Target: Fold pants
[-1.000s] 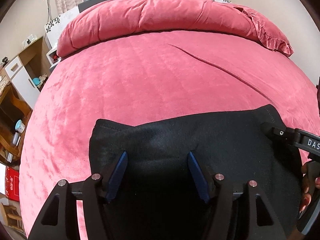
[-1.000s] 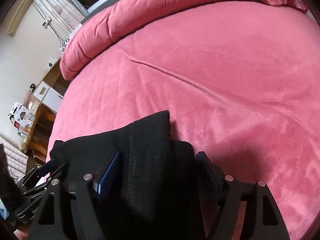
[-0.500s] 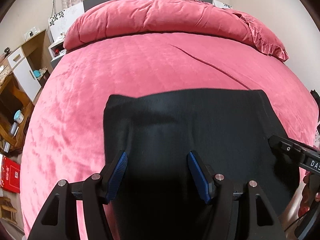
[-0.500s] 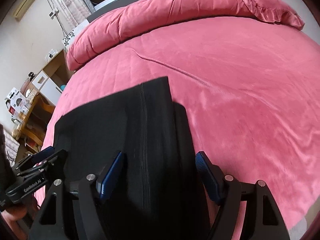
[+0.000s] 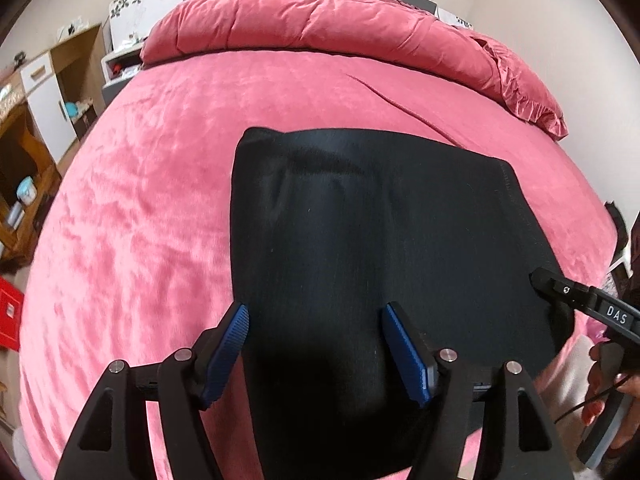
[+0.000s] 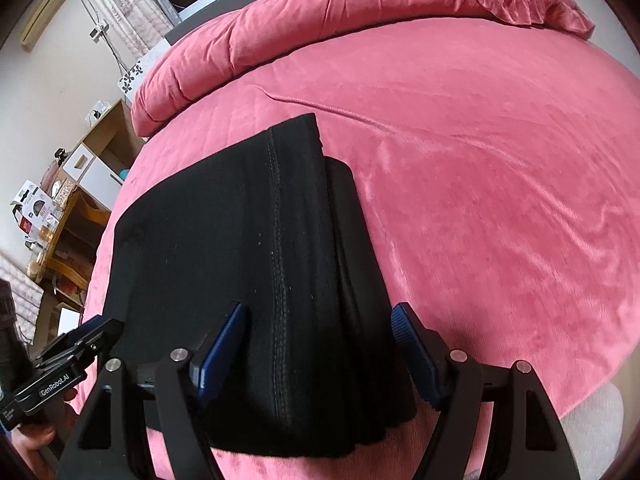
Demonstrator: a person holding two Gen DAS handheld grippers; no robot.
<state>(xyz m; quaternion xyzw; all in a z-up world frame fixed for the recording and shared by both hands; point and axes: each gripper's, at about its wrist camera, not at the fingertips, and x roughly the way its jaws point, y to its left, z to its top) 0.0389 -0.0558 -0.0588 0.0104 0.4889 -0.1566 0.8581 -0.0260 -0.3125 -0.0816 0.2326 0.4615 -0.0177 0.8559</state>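
The black pants (image 5: 380, 232) lie folded into a flat rectangle on the pink bed (image 5: 140, 200). My left gripper (image 5: 316, 348) is open, its blue pads spread over the pants' near left part. My right gripper (image 6: 320, 348) is open over the pants (image 6: 240, 240) at their near right edge, where a stitched seam and stacked layers show. The right gripper also shows at the right edge of the left wrist view (image 5: 576, 300), and the left gripper at the lower left of the right wrist view (image 6: 68, 364). Neither holds cloth.
A rolled pink duvet (image 5: 320, 24) and a frilled pillow (image 5: 520, 84) lie at the bed's far end. Wooden shelves and a white cabinet (image 5: 44, 92) stand left of the bed. A raised crease (image 6: 340, 108) runs across the blanket beyond the pants.
The pants' upper layer has come forward and now lies flat, longer toward the far end. Both grippers have pulled back and risen, staying open.
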